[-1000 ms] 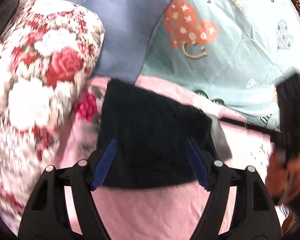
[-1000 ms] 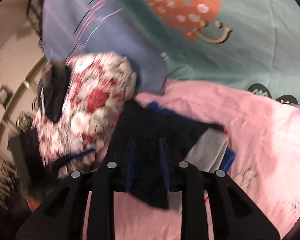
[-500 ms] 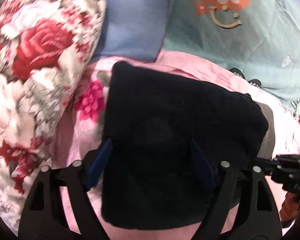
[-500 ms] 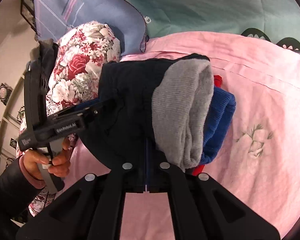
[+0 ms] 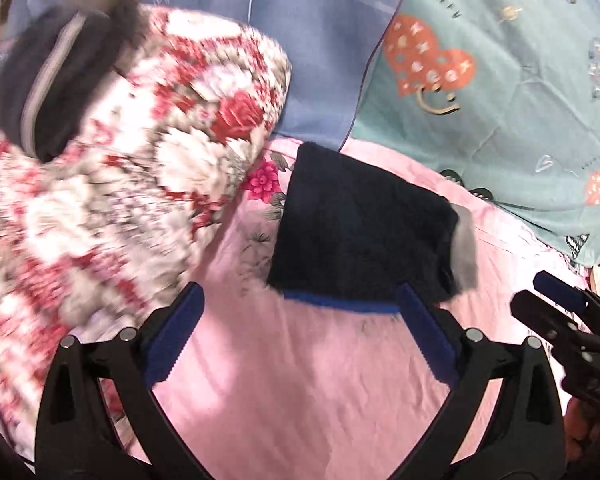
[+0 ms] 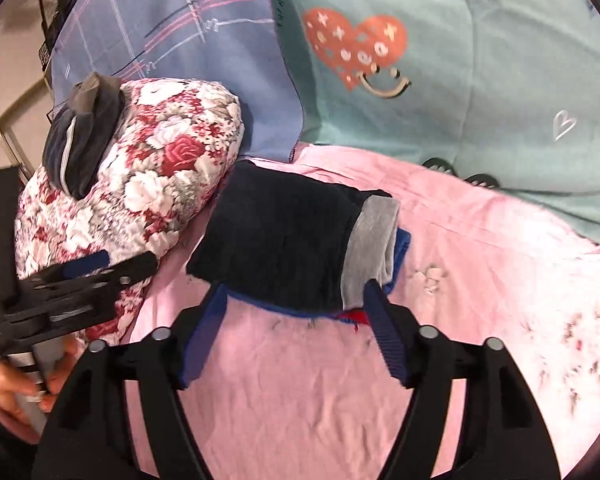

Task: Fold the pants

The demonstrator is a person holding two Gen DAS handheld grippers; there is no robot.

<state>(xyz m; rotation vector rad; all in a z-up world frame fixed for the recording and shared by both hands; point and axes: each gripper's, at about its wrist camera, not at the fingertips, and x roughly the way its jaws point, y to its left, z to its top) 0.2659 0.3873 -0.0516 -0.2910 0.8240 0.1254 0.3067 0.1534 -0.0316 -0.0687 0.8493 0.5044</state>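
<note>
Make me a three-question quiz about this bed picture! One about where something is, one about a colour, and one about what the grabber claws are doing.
1. Where are the folded pants?
A. on the pink sheet
B. on top of the flowery pillow
C. inside a claw

2. What colour is the smiley heart on the teal blanket?
A. green
B. orange-red
C. yellow

3. What are the left gripper and right gripper doing?
A. both squeezing the pants
B. one open, one shut
C. both open and empty

Answers: 1 A, the pants lie flat on the sheet beside the pillow. 2 B, the heart is orange-red. 3 C, each claw's fingers are spread with nothing between.
</note>
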